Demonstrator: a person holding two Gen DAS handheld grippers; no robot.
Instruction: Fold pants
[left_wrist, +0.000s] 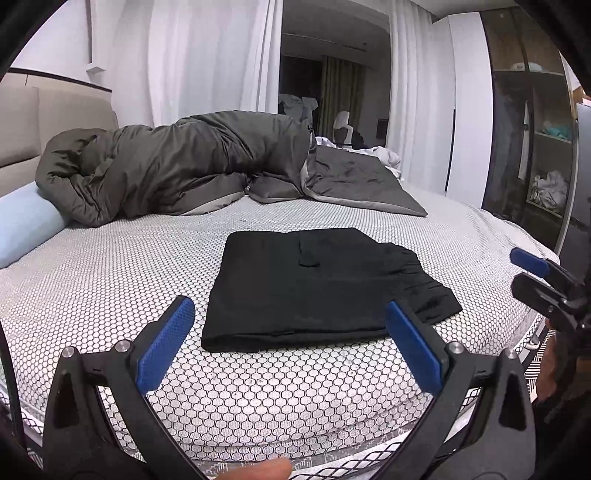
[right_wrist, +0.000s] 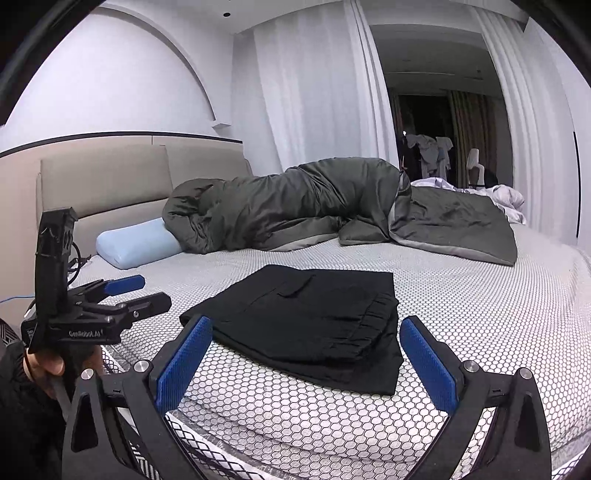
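Black pants (left_wrist: 314, 284) lie folded into a flat rectangle on the bed, with the waistband end sticking out at the right. In the right wrist view the same pants (right_wrist: 314, 321) show stacked layers and a pocket flap on top. My left gripper (left_wrist: 291, 332) hangs open just short of the near edge of the pants, with nothing between its blue pads. My right gripper (right_wrist: 306, 354) is open too, facing the waistband end and holding nothing. Each gripper shows in the other's view: the right gripper (left_wrist: 528, 269) at the far right, the left gripper (right_wrist: 147, 291) at the left.
The honeycomb-patterned bed sheet (left_wrist: 110, 280) spreads around the pants. A bunched dark grey duvet (left_wrist: 184, 166) lies across the far side, with a light blue pillow (right_wrist: 136, 243) by the headboard. White curtains and a wardrobe (left_wrist: 532, 140) stand beyond. A hand (right_wrist: 44, 369) grips the left tool.
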